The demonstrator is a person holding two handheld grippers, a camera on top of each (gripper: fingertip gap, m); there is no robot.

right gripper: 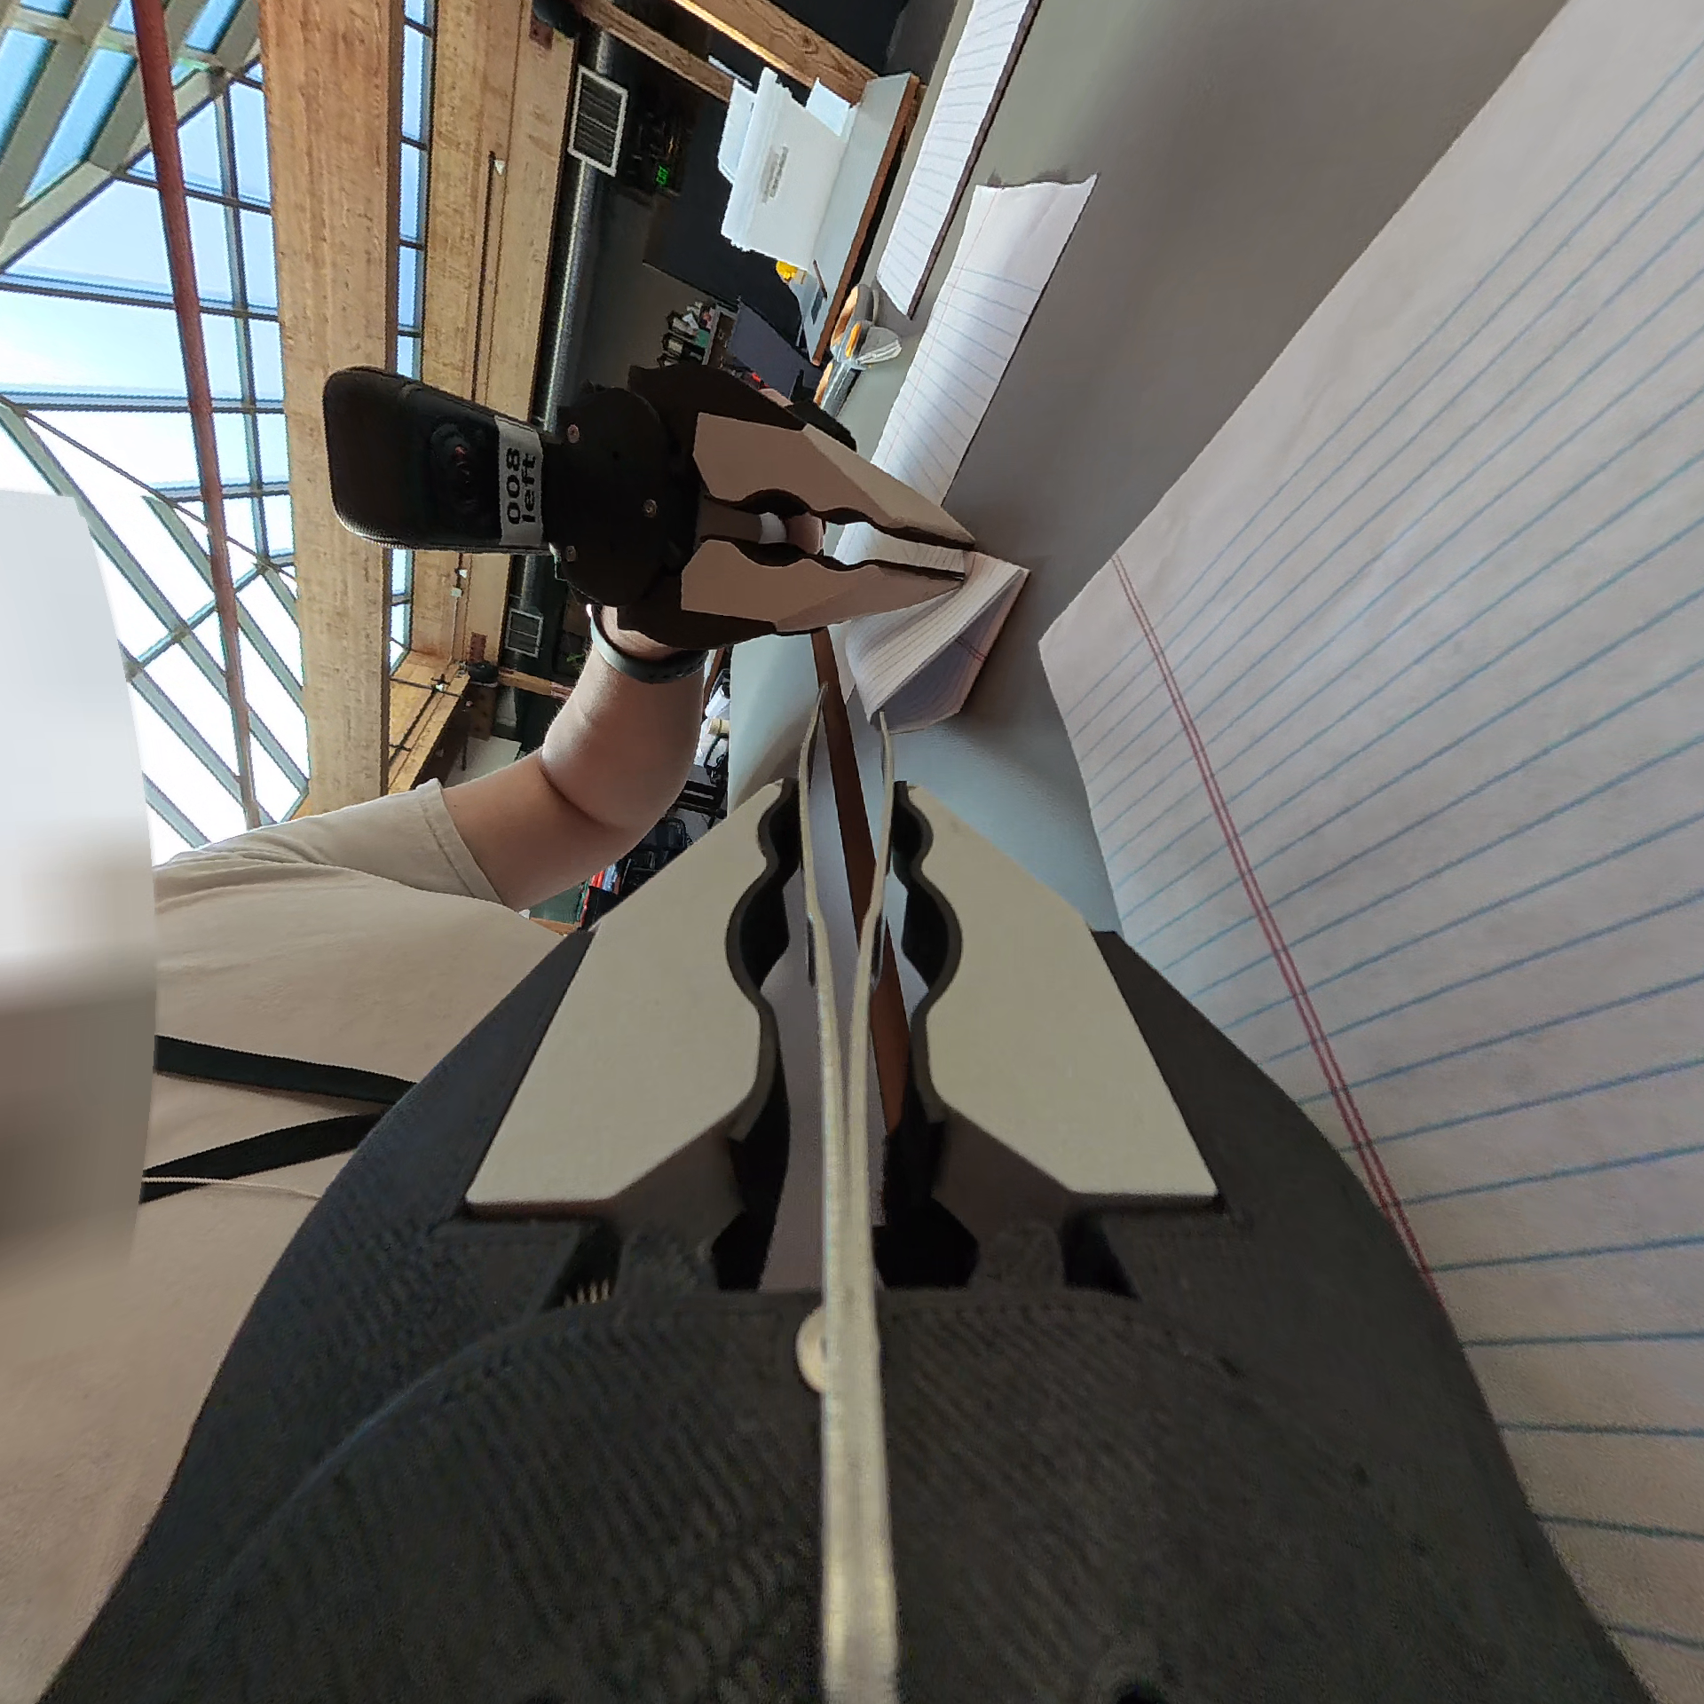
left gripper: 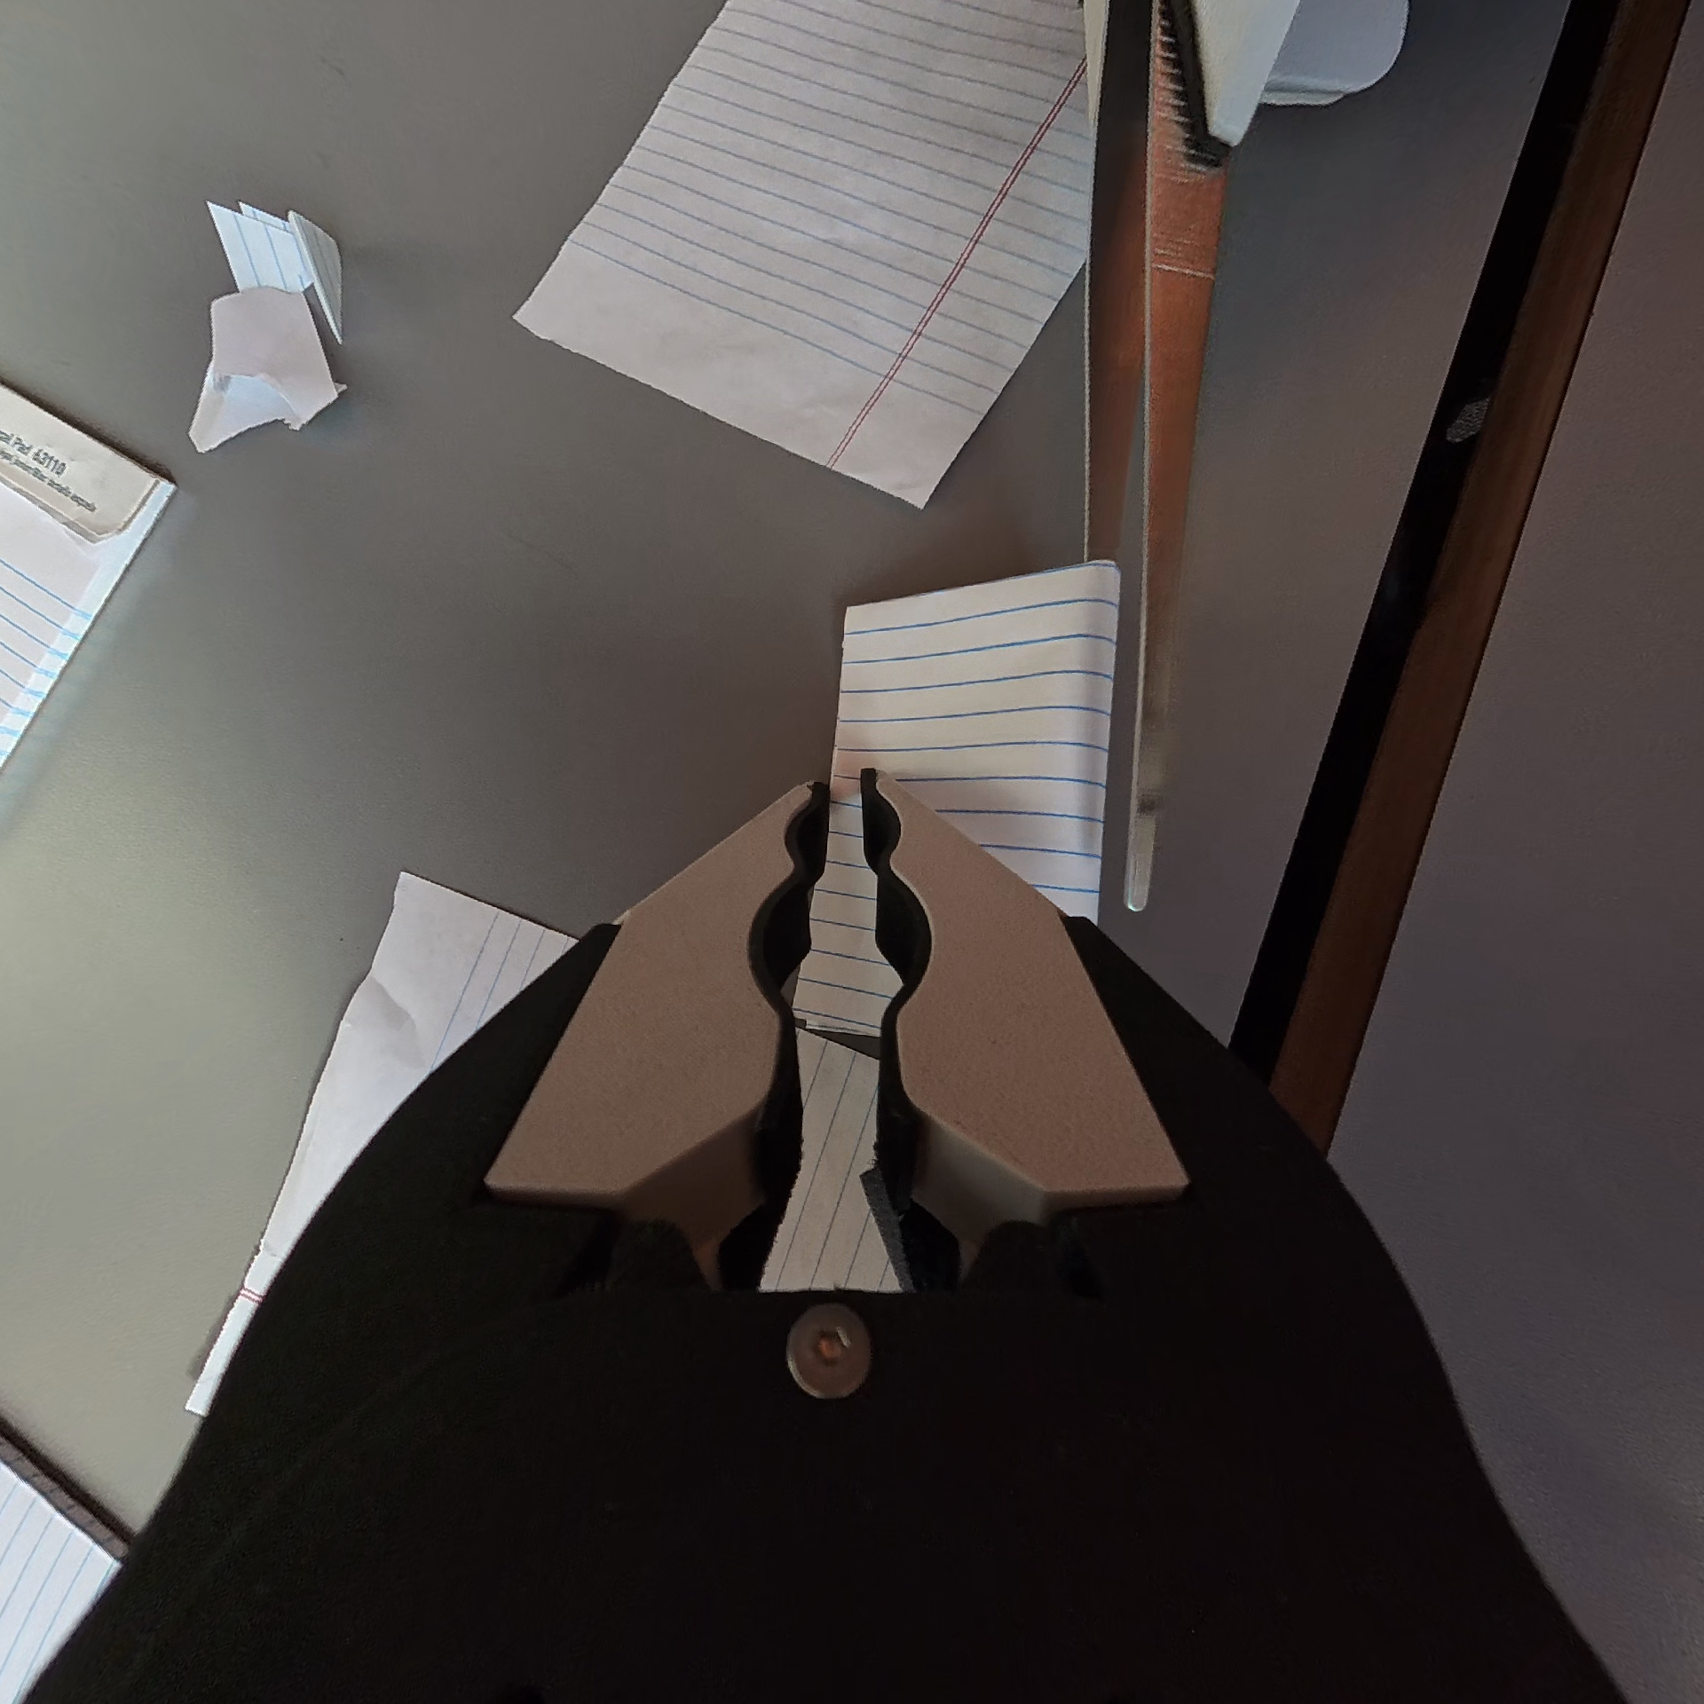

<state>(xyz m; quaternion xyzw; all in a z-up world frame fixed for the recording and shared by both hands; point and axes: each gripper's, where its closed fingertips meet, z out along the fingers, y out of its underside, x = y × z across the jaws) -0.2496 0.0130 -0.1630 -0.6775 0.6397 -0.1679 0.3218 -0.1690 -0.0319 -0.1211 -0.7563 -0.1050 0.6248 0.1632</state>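
Left gripper (left gripper: 839,782) nearly closed, just a thin gap, nothing between. Tips down on a folded lined paper (left gripper: 977,701) by the edge of the grey table (left gripper: 415,599). Right gripper (right gripper: 844,793) squeezing metal tweezers (right gripper: 848,1199), pointed at that folded paper, ends just beside it. Hard to tell if touching. Big flat lined sheet (left gripper: 830,249) farther off. Crumpled paper scrap (left gripper: 263,341) well apart.

A workshop loft: timber beams (right gripper: 323,277), a glass roof (right gripper: 83,230), a metal duct (right gripper: 576,249), a grey bench (left gripper: 369,645) strewn with lined paper (left gripper: 830,258).
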